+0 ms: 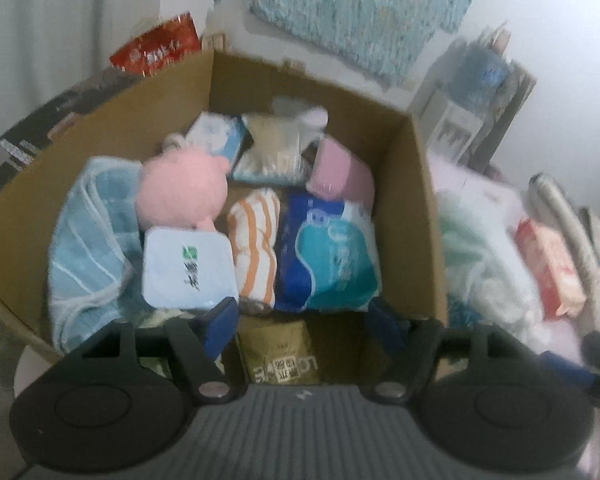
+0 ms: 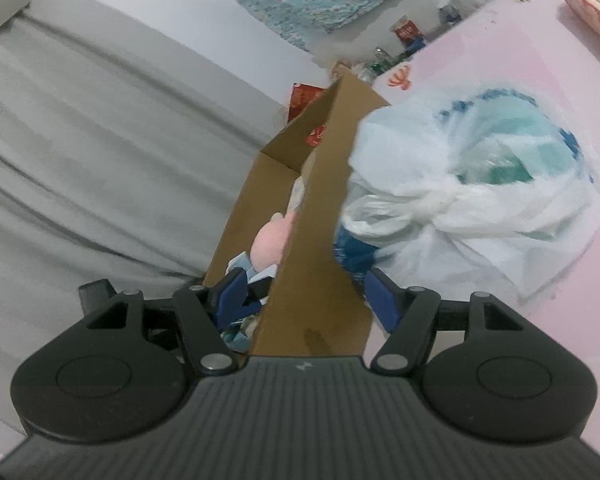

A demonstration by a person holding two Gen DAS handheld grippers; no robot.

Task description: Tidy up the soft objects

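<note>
A cardboard box (image 1: 420, 184) holds soft goods: a pink plush (image 1: 180, 192), a light blue towel (image 1: 88, 240), a white tissue pack (image 1: 188, 272), an orange-striped cloth (image 1: 256, 244), a blue-teal pack (image 1: 328, 256), a pink pack (image 1: 340, 176) and a brown pack (image 1: 280, 354) near the front. My left gripper (image 1: 302, 316) is open and empty above the box's near side. My right gripper (image 2: 306, 294) is open, its jaws on either side of the box's wall (image 2: 320, 220). A knotted white plastic bag (image 2: 460, 184) lies right of the box.
The box and bag rest on a pink surface (image 2: 500, 60). A red-orange tissue pack (image 1: 548, 268) and pale green fabric (image 1: 472, 248) lie right of the box. A red packet (image 1: 156, 46) sits behind it. Grey curtain (image 2: 100, 140) hangs at left.
</note>
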